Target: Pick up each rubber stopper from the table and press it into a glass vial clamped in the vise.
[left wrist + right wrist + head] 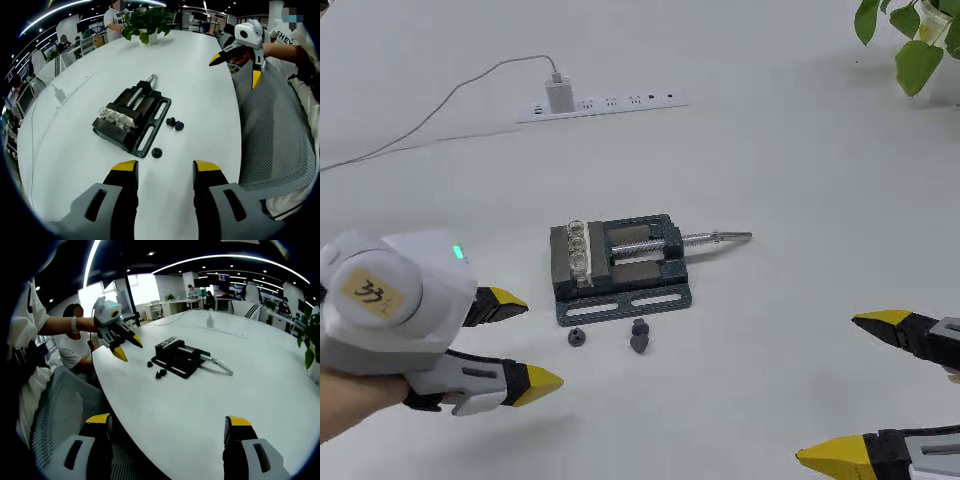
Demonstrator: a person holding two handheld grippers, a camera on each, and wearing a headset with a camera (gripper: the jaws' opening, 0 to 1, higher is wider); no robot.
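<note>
So the vise [620, 265] sits about mid-counter [770, 180], screw handle pointing off to the person's right. A row of clear glass vials [578, 250] is clamped upright at its left end; looks like three of them in the left gripper view. The rubber stoppers [179, 126] are all lying on the counter just in front of the vise, on the person's side. There's a lone stopper [577, 337] near the vise's left corner and a pair of stoppers [640, 344] right up against each other a bit to the right. Neither gripper is touching anything. The left gripper [542, 340] hovers low and left of the vise, jaws spread wide with nothing between them. The right gripper [828, 389] hangs well off to the right, jaws also wide apart and empty. Further back there's a white power strip [605, 103] with a charger [560, 95] plugged in, and a leafy plant [910, 40] in the far right corner.
</note>
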